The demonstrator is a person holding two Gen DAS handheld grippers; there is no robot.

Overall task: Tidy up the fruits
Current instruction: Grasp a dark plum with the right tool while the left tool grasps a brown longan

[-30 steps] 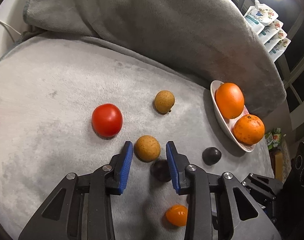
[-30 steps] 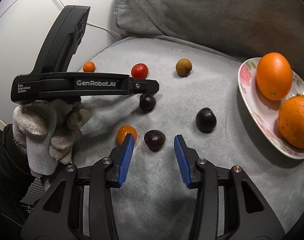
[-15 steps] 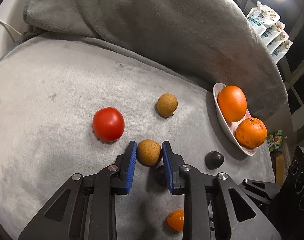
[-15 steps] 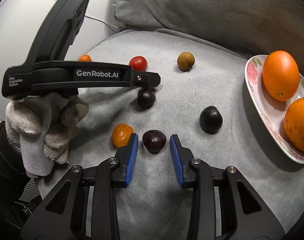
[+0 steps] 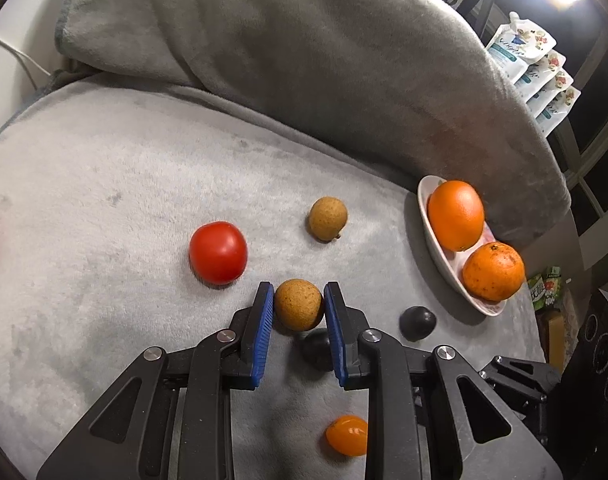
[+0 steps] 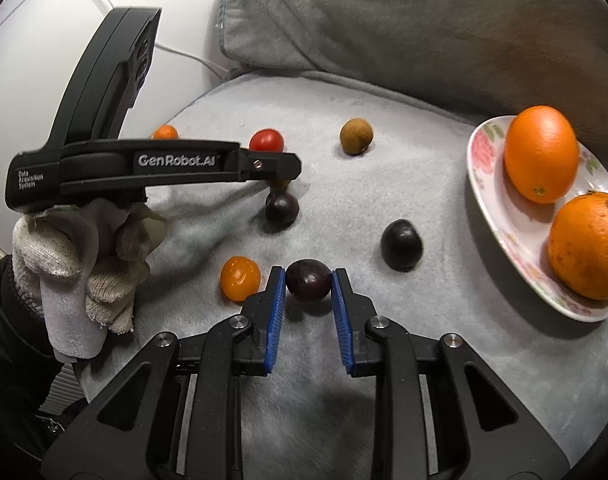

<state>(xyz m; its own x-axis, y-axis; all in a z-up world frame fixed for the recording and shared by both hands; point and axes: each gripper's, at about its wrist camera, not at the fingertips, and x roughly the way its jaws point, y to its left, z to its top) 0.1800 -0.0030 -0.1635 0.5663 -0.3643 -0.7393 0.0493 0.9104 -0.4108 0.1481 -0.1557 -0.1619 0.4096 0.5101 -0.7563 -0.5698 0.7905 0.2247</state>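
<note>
Left gripper point(image 5: 298, 306): blue-padded fingers point(image 5: 262, 320) closed on a brown longan point(image 5: 298, 309), pads touching both of its sides; the fruit sits at the fingertips on the grey blanket point(image 5: 103, 168). Just left of it lies a red tomato point(image 5: 218, 252); a second longan point(image 5: 328, 218) lies farther back. A dark plum point(image 5: 318, 346) sits just behind the gripped longan, partly hidden by the right finger, and another dark plum point(image 5: 418, 322) lies to the right, near the plate point(image 5: 432, 216). The plate holds two oranges point(image 5: 456, 215), side by side and touching. A small orange fruit point(image 5: 347, 435) lies below the fingers.

Right gripper point(image 6: 308, 286): fingers point(image 6: 275, 312) closed on a dark purple plum point(image 6: 308, 286), pads against its sides, on the blanket. A small orange fruit point(image 6: 240, 283) lies just left of the left finger. The gloved left hand point(image 6: 83, 256) holds the left gripper's handle at left.
</note>
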